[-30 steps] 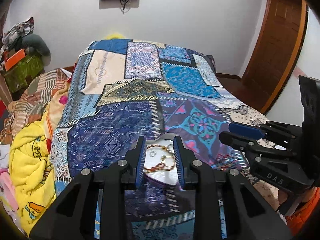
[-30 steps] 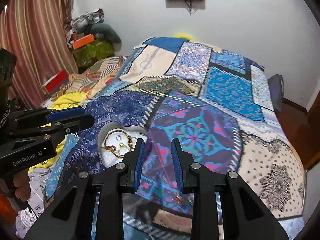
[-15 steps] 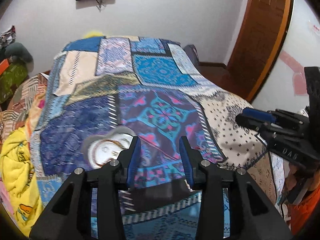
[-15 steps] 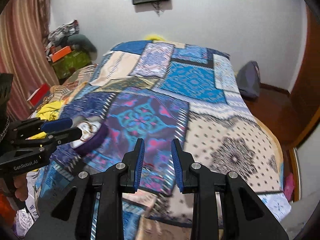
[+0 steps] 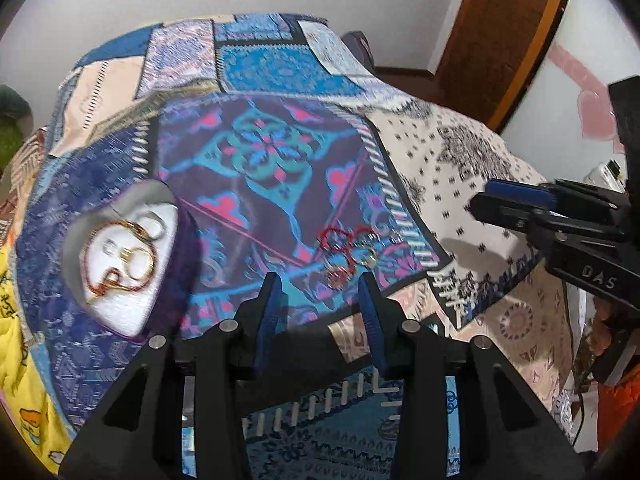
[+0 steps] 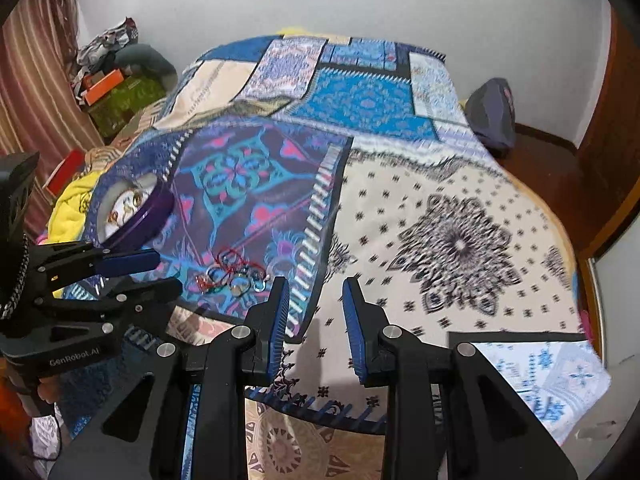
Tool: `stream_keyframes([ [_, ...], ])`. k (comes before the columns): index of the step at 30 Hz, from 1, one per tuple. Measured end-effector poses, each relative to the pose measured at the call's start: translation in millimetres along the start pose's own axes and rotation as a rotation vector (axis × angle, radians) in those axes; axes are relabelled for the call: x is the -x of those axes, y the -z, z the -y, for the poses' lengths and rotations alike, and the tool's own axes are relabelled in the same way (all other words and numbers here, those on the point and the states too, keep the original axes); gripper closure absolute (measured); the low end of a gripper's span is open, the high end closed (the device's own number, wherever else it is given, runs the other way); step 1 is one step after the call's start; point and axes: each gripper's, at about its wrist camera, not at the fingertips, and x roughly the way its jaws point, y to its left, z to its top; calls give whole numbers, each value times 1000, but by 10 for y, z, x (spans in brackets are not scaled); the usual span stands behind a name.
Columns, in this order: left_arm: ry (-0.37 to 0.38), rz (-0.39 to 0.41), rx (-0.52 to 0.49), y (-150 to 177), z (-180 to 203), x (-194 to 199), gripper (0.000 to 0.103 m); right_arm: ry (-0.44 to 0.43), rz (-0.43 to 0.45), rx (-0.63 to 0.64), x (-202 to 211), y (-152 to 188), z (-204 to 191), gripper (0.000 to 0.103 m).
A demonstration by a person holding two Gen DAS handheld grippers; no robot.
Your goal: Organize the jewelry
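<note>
Patchwork fabric in blues, purples and cream covers the bed [image 5: 280, 152], and everything the task concerns lies on it. A heart-shaped jewelry box [image 5: 128, 256] with purple sides and a white lining sits on the left part of the bedspread; inside it rest gold chains and rings [image 5: 128, 256], though the blur hides their exact number. Well apart from the box, toward the near edge of the bed, lies a small loose heap of jewelry [image 5: 344, 252]: red looped cord tangled with a few gold and silvery rings, resting directly on the cloth.

The left gripper [image 5: 320, 292] hovers just short of that heap, its blue-padded fingers [image 5: 270, 312] spread wide with nothing between them; the heap shows through the gap just beyond the tips. In the right wrist view the same heap [image 6: 232, 272] lies to the left of the right gripper [image 6: 316, 300], whose fingers [image 6: 356, 320] are likewise parted and empty, poised over the cream, black-patterned panel of the bedspread. The left gripper [image 6: 140, 272] appears there from the side, beside the heap, with the box [image 6: 132, 208] behind it.

A brown wooden door [image 5: 504, 32] stands beyond the bed on the right.
</note>
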Motion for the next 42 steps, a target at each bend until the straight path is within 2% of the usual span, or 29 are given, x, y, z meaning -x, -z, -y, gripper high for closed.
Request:
stream_keyframes([
  [8,13,-37,-13,28,25,-180,71,-46,-68,35,-283,-5,-100,78],
  [11,31,-49,-14,13,22,-241,76,-49,-85,58,-360,-28,-131,78],
  [18,36,-34,-14,-27,29,-316,78,-80,-111,80,-516,5,-185,78],
  [22,29,-22,-16,-30,34,-337,90,-85,-99,87,-518,24,-188,79],
  [23,32,-23,-16,-31,35,-340,93,-85,-97,86,-523,22,-189,86],
  [24,34,-22,-15,-31,33,-339,93,-87,-97,82,-524,26,-183,90],
  [34,33,-9,28,3,-63,-221,93,-76,-41,43,-395,-6,-160,91],
  [42,18,51,44,-20,-148,95,93,-61,30,18,-154,-114,-152,91],
])
